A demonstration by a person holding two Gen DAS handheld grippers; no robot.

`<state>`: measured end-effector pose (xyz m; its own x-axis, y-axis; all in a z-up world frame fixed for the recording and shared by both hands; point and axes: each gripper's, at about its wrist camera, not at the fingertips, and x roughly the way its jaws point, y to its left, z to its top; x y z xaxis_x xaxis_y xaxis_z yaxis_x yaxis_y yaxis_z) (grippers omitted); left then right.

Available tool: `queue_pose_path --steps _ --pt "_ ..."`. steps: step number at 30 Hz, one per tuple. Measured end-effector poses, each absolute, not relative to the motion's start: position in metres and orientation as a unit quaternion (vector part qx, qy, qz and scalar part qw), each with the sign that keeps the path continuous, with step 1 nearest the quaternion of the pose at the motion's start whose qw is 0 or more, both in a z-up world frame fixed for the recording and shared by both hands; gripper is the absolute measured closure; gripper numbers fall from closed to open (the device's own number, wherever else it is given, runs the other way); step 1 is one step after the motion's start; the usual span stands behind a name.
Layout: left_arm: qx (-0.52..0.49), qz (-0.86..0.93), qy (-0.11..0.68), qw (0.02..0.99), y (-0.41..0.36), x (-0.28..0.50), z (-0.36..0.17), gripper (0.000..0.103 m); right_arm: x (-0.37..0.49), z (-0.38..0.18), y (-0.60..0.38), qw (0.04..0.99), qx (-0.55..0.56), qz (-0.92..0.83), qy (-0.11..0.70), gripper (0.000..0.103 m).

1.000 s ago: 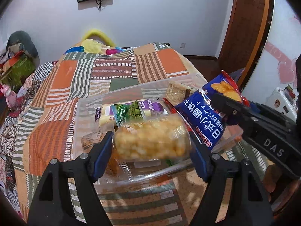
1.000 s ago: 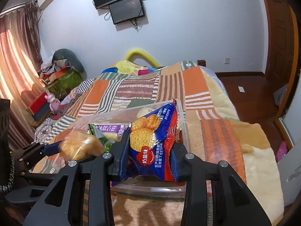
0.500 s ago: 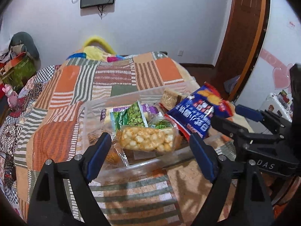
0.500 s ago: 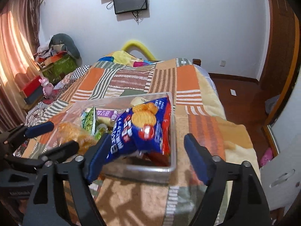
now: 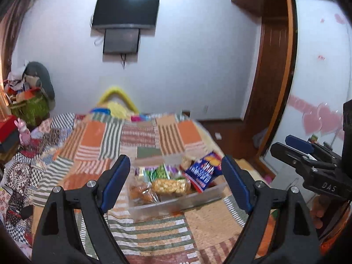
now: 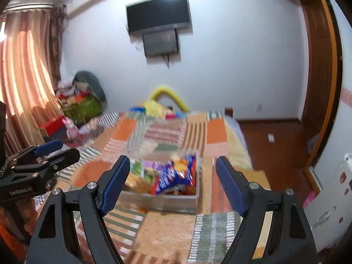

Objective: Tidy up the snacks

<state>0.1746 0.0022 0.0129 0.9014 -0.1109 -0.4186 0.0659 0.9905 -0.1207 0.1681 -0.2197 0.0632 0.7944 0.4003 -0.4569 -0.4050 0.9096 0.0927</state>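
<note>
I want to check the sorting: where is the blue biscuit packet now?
In both wrist views the blue biscuit packet lies in the clear plastic box on the patchwork bedspread, at the box's right side, beside the green snack bag.

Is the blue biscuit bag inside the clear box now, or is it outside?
Inside. The blue biscuit bag lies in the clear box, leaning over other snacks; the right gripper is open, holding nothing.

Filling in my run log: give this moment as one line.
left gripper: open, empty | right gripper: open, empty | blue biscuit bag: in clear bin | bin: on quilt
</note>
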Motion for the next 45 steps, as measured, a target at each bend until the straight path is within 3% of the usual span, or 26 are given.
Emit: queue_pose_path --steps 7,14,45 --pt "-0.039 -0.037 0.161 0.985 0.002 0.123 0.039 0.013 0.123 0.091 -0.211 0.958 0.000 0.230 0.173 0.018" --pt "-0.030 -0.034 0.132 0.990 0.001 0.094 0.047 0.004 0.110 0.086 -0.199 0.962 0.001 0.225 0.153 0.000" --pt "-0.019 -0.031 0.132 0.991 0.006 0.081 0.039 0.001 0.088 0.081 -0.198 0.968 -0.010 0.202 0.147 0.000"
